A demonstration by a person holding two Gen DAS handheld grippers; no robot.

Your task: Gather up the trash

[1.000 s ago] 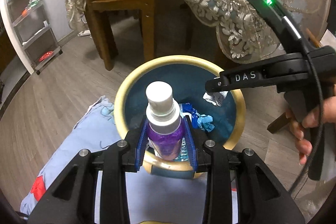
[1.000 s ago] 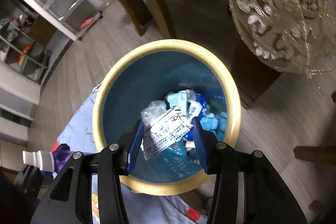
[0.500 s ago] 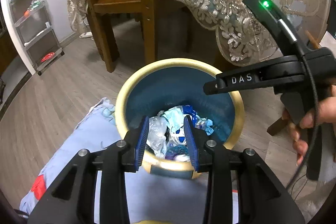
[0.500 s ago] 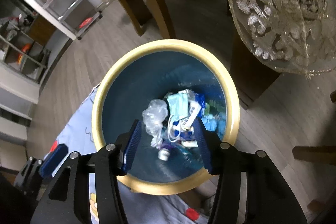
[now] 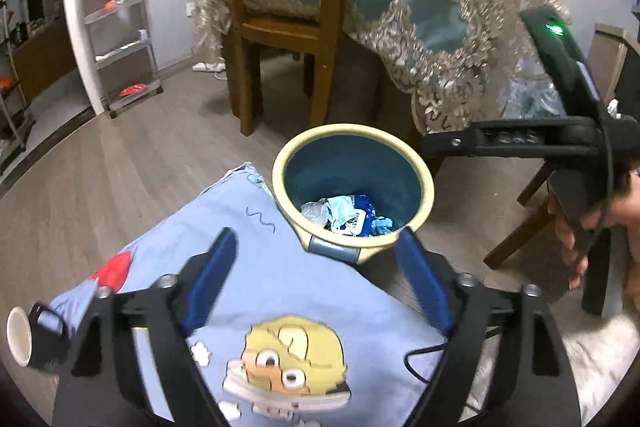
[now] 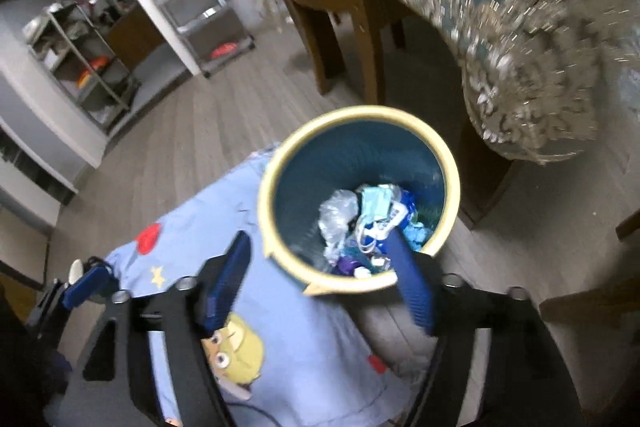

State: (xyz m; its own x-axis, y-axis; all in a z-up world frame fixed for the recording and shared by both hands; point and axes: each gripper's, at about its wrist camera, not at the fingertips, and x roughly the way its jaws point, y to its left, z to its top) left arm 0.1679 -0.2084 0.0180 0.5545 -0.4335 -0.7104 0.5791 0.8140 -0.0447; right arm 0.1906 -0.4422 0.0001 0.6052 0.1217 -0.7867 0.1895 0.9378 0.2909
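Observation:
A bin with a yellow rim (image 5: pixel 280 163) and a blue inside stands on the floor, holding crumpled wrappers and plastic (image 5: pixel 344 213). In the right wrist view the same bin (image 6: pixel 272 167) shows a purple spray bottle (image 6: pixel 347 263) lying among the trash (image 6: pixel 360 219). My left gripper (image 5: pixel 316 241) hangs back above the bin's near side, its jaws opening wide with nothing between them. My right gripper (image 6: pixel 316 241) is also above the near rim, its jaws opening and empty. It shows side-on in the left wrist view (image 5: pixel 436 143), held by a hand (image 5: pixel 580 227).
A light blue cloth with a yellow cartoon figure (image 5: pixel 280 291) lies under both grippers, next to the bin. A white-lined cup (image 5: pixel 20 337) sits at its left edge. Behind the bin stand a wooden chair (image 5: pixel 280 27), a lace-covered table (image 5: pixel 440 27) and a wire shelf rack (image 5: pixel 116 27).
The left gripper let the purple bottle drop into the bin and the right let go of a white packet. Both then pulled back and up from the bin and opened wide.

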